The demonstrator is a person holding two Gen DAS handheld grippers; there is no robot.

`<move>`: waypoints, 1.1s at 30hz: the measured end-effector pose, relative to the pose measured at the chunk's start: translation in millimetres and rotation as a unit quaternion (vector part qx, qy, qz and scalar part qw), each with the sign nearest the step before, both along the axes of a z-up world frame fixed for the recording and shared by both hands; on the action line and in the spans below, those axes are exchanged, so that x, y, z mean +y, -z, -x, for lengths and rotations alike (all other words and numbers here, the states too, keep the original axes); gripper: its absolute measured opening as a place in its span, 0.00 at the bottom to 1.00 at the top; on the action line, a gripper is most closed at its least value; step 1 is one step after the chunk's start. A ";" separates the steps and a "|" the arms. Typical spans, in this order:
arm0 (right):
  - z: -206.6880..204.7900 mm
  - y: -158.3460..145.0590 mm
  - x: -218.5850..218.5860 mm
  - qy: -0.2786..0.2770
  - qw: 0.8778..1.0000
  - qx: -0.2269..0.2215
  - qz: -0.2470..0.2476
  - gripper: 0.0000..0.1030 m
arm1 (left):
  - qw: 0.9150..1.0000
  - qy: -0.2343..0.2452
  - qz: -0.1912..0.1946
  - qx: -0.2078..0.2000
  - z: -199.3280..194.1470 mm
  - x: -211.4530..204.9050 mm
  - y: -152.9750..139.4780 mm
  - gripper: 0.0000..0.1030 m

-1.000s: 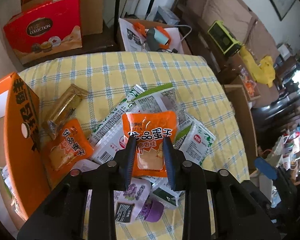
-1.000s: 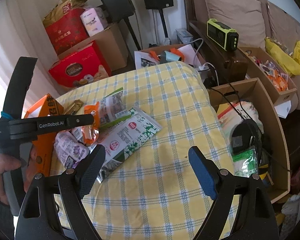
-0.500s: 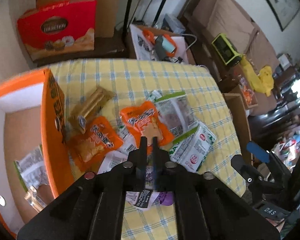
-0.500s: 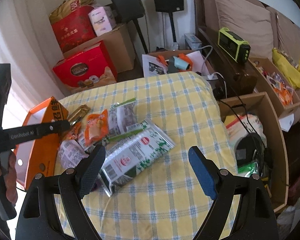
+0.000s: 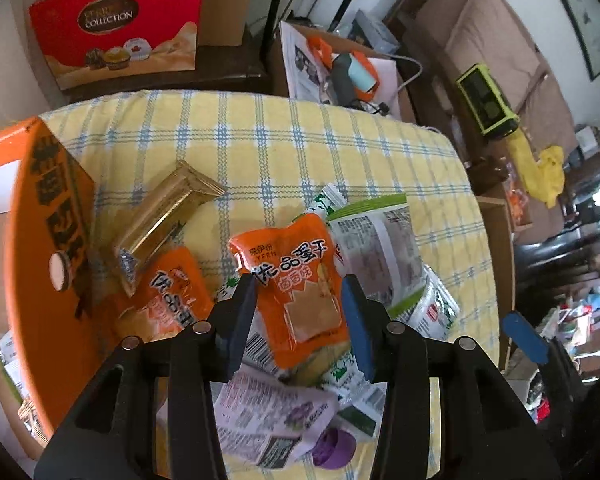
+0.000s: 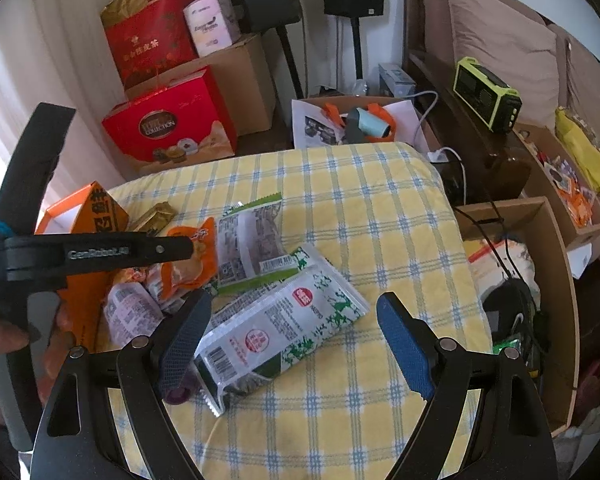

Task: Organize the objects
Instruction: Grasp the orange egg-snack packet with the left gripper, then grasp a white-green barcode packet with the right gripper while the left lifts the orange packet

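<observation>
Snacks heaped on the yellow checked table [image 5: 284, 148], near its left edge. Left gripper [image 5: 300, 312] over the pile, fingers [image 5: 242, 320] apart on either side of an orange snack packet [image 5: 300, 280], with a gap visible on both sides; contact with the packet cannot be told. Packet lying on top of white-and-green packets [image 5: 384, 248], printed face up. Second orange packet [image 5: 168, 296] just to its left, beside a gold-wrapped bar [image 5: 164, 212] tilted toward the orange box [image 5: 48, 248] at the table's left edge. Pale purple pouch [image 5: 272, 420] with a purple cap [image 5: 334, 448] lower down, closest to the camera.

Right gripper [image 6: 292, 344] held above the table nearer its middle, fingers [image 6: 404, 344] wide apart and holding nothing. Large white-and-green packet [image 6: 284, 328] lying flat between and beyond them, purple cap [image 6: 178, 394] just below the left finger. Left gripper's black body [image 6: 100, 256] seen from the side here, reaching in over the orange packet [image 6: 184, 260]. Red gift box [image 6: 168, 132] and cardboard boxes [image 6: 240, 76] on the floor past the far edge of the table.
</observation>
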State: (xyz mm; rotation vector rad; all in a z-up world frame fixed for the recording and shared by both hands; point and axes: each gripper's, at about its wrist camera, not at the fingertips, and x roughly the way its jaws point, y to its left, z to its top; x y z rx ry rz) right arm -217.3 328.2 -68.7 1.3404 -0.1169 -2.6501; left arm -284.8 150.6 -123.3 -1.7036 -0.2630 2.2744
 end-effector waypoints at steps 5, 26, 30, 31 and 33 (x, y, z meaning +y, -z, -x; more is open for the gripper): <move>13.1 6.5 -6.3 -0.009 1.000 0.000 -0.011 0.84 | 1.000 -0.006 0.004 0.012 2.3 -2.4 2.4 0.27; 66.7 43.6 -40.1 -0.062 0.997 -0.045 -0.010 0.65 | 0.999 -0.024 -0.016 0.013 7.6 -23.7 -8.1 0.20; 64.7 45.5 -38.8 -0.060 0.997 -0.039 -0.003 0.56 | 0.999 -0.032 -0.028 0.006 8.9 -26.1 -8.1 0.38; 63.6 44.7 -37.0 -0.058 0.998 -0.039 0.002 0.49 | 0.999 -0.034 -0.030 0.005 9.3 -26.2 -8.0 0.42; 62.1 40.6 -30.0 -0.055 0.998 -0.036 0.019 0.31 | 0.999 -0.038 -0.039 0.001 9.7 -24.7 -7.0 0.52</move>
